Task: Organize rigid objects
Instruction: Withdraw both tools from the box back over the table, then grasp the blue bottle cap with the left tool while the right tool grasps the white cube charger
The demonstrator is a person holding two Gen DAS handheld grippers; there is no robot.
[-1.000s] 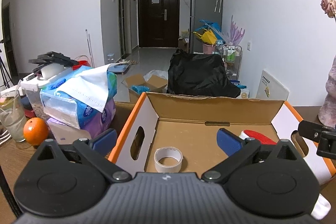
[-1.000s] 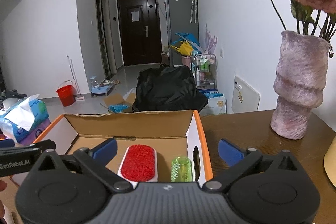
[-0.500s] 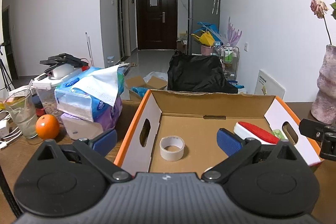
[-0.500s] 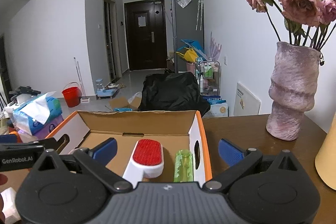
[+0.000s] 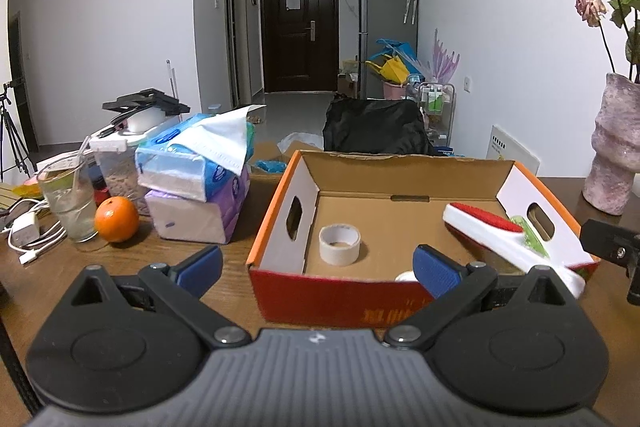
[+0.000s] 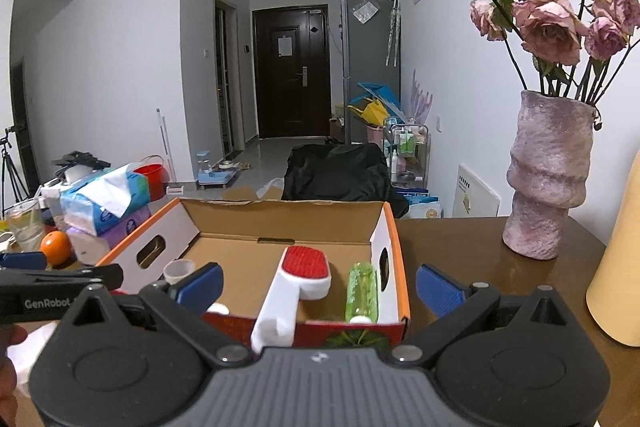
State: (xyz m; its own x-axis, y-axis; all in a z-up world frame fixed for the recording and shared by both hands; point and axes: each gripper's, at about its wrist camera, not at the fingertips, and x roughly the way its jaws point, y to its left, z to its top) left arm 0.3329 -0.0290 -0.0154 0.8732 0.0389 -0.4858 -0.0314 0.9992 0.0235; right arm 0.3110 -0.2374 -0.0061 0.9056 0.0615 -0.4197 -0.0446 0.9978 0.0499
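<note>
An open cardboard box (image 5: pixel 344 291) with orange rims stands on the wooden table; its right wall (image 6: pixel 380 267) shows in the right wrist view. Inside lie a roll of white tape (image 5: pixel 339 243), a white brush with a red pad (image 5: pixel 492 229) (image 6: pixel 298 279) whose handle sticks out over the front wall, and a green clear bottle (image 6: pixel 361 291). My left gripper (image 5: pixel 316 267) hangs open in front of the box with nothing between its fingers. My right gripper (image 6: pixel 318 285) is open too, just before the box's front right part, and is empty.
Left of the box sit stacked tissue packs (image 5: pixel 196 187), an orange (image 5: pixel 117 219), a glass (image 5: pixel 72 203) and white cables (image 5: pixel 28 231). A pink vase with dried roses (image 6: pixel 548 179) stands on the right, with a yellow object (image 6: pixel 618 267) at the right edge. A hand (image 6: pixel 10 355) shows at the lower left.
Both grippers have drawn back from the box towards me, so the box's front wall now shows. The brush now lies with its handle over the front wall.
</note>
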